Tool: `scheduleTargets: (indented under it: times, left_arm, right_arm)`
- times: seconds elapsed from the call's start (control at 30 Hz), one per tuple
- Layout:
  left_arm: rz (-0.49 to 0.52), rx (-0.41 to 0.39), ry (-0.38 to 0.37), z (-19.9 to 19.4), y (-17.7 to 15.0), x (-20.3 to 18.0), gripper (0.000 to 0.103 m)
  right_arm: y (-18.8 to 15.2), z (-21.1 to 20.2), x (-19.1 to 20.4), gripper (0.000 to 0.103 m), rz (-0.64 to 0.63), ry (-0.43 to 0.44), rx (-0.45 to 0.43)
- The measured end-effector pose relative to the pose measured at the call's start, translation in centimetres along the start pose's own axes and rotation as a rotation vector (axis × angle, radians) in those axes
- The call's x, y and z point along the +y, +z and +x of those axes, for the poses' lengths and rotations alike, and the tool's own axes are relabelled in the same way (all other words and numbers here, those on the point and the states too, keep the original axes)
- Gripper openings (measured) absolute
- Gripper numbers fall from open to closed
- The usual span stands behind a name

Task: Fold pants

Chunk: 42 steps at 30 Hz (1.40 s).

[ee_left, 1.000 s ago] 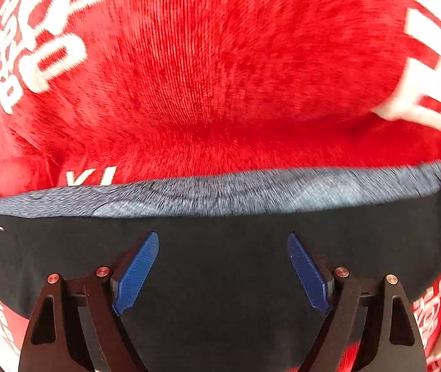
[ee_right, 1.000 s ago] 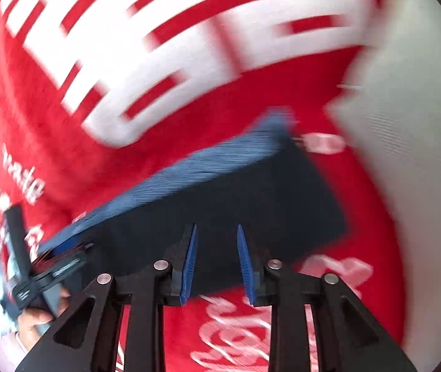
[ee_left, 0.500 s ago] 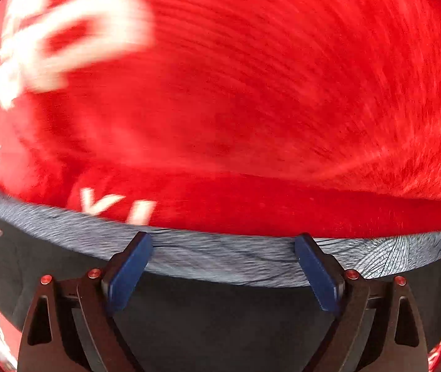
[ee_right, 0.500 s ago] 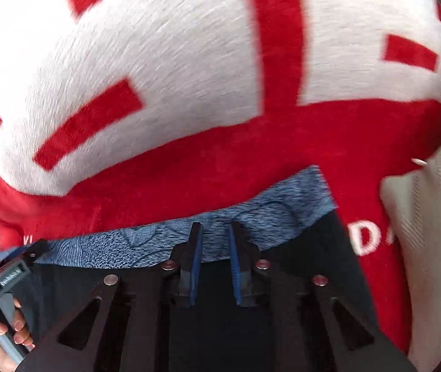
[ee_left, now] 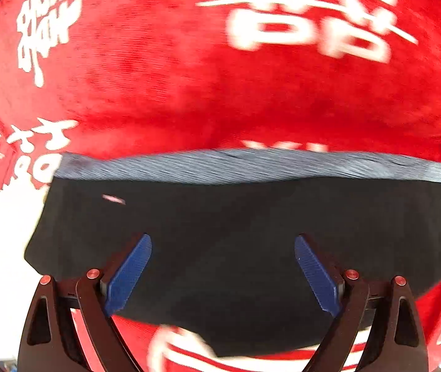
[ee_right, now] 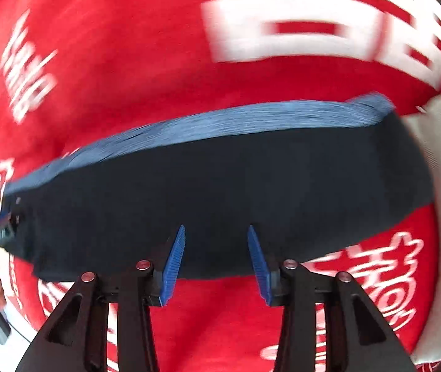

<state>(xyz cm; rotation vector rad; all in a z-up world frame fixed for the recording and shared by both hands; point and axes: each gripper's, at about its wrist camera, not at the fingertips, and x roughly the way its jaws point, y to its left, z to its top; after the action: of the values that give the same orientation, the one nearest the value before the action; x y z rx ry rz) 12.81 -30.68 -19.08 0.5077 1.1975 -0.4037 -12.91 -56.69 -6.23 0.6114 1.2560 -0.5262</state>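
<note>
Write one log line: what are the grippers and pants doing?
pants: folded on red blanket | left gripper: open, empty | right gripper: jaws opening, empty

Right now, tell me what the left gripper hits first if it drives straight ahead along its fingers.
Most likely the black folded pants: the left gripper points down at them, jaws open and empty. How far above the cloth it hangs is unclear.

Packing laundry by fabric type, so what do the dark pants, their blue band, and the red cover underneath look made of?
Pants: matte black cloth, likely smooth knit. Blue band: heathered, finely ribbed, probably elastic knit. Red cover: fuzzy, fleece-like pile with white print.
</note>
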Motion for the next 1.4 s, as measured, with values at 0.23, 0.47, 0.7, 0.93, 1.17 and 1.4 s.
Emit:
scheduleTargets:
  times: [0.23,0.47,0.7,0.93,1.17,1.4]
  left_arm:
    - [0.005,-0.024,0.143,7.2,1.8,10.5,0.095]
    - [-0.064,-0.020,0.170,7.7,3.3,19.8,0.097]
    - [0.059,0.067,0.083,5.0,-5.0,19.4,0.100]
    - [-0.028,0.001,-0.072,6.5,-6.7,22.5,0.103]
    - [-0.029,-0.005,-0.065,6.1,-7.1,21.6,0.103]
    - [-0.020,0.016,-0.068,4.9,-6.6,21.0,0.103]
  right_arm:
    - [-3.5,4.1,7.9,0.052,-0.027,-0.016,0.032]
    - [-4.2,4.6,9.5,0.054,-0.070,-0.121,0.025]
    - [-3.4,3.5,15.8,0.055,-0.039,0.082,0.022]
    - [-8.2,4.8,17.8,0.055,0.117,0.431,0.168]
    - [-9.5,7.9,18.8,0.054,0.241,0.527,0.206]
    - [-8.5,11.1,17.9,0.007,0.482,0.600,0.240]
